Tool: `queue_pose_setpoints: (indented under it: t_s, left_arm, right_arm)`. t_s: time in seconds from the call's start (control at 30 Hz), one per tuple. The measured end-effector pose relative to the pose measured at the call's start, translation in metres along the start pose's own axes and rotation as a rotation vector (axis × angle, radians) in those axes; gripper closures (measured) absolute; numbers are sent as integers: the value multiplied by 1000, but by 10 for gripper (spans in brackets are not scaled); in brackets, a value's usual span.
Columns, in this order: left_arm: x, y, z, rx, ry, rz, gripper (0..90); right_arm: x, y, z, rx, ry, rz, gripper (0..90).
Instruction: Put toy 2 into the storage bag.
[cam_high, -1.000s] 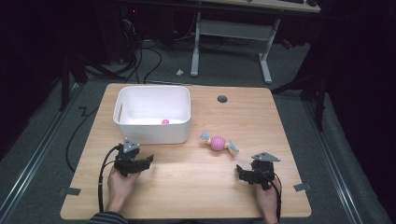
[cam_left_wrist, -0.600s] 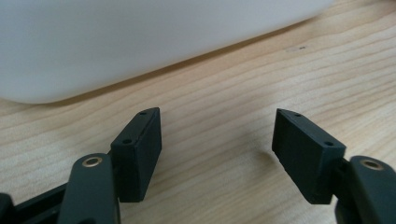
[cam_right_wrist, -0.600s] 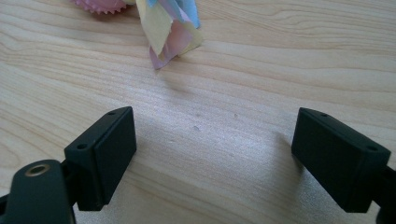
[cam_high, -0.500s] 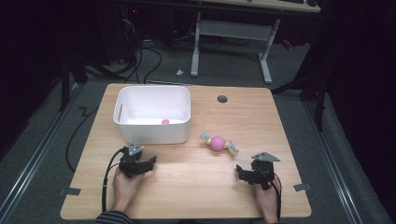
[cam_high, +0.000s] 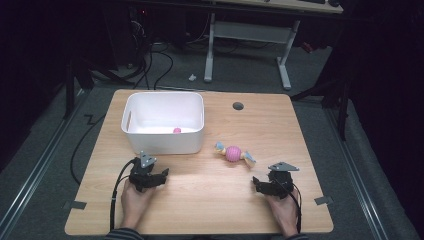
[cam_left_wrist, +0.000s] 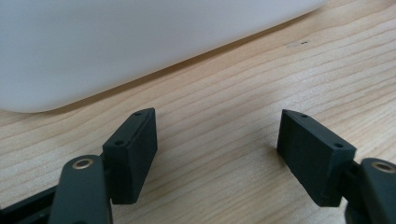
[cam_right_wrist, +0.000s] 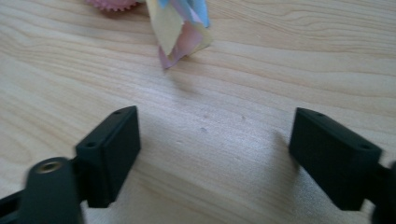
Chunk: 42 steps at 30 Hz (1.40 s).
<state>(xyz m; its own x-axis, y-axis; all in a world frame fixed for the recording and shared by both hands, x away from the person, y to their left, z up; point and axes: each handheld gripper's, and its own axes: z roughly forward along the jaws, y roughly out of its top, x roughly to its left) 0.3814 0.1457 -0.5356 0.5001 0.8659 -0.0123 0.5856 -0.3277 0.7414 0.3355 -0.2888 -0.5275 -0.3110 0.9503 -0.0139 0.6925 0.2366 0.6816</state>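
Left gripper (cam_high: 159, 176) drawn back a little from the white bin (cam_high: 165, 142), toward the table's near edge, jaws just opened wider over bare wood. Right gripper (cam_high: 257, 182), near the pink toy (cam_high: 233, 153), jaws just narrowed, nothing between them.

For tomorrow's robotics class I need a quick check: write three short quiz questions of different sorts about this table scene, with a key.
1. True or false: the pink ribbed ball toy with pastel fabric ends lies inside the white plastic tub.
2. Which gripper is nearer that toy? A left gripper B right gripper
3. What small thing lies in the tub?

Key:
1. False; it lies on the light wooden table.
2. B
3. A small pink ball.
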Motion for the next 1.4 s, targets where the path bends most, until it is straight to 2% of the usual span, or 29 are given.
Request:
queue_pose_setpoints:
  t_s: [0.13,0.27,0.43,0.5,0.6,0.77,0.9,1.1,1.3,1.4]
  left_arm:
    - [0,0,0,2,-1,1,280]
    - [0,0,0,0,0,0,279]
    - [-1,0,0,1,1,0,279]
    - [-1,0,0,1,1,0,279]
    - [-1,0,0,1,1,0,278]
    - [-1,0,0,1,0,1,275]
    - [-1,0,0,1,0,1,274]
    - [-1,0,0,1,-1,2,272]
    - [-1,0,0,1,-2,1,271]
    - [-1,0,0,2,-2,1,271]
  right_arm:
    - [1,1,-9,-30,12,-35,243]
    - [2,8,-22,-50,54,-77,269]
    - [7,29,-35,-104,69,-149,259]
    - [10,43,-36,-105,80,-171,251]
    - [13,53,-35,-100,88,-192,250]
    - [20,76,-28,-62,105,-243,252]
    - [25,91,-19,-23,148,-269,254]
    - [32,106,-6,31,151,-314,257]
    - [41,121,8,91,180,-343,280]
    - [48,127,18,136,155,-382,271]
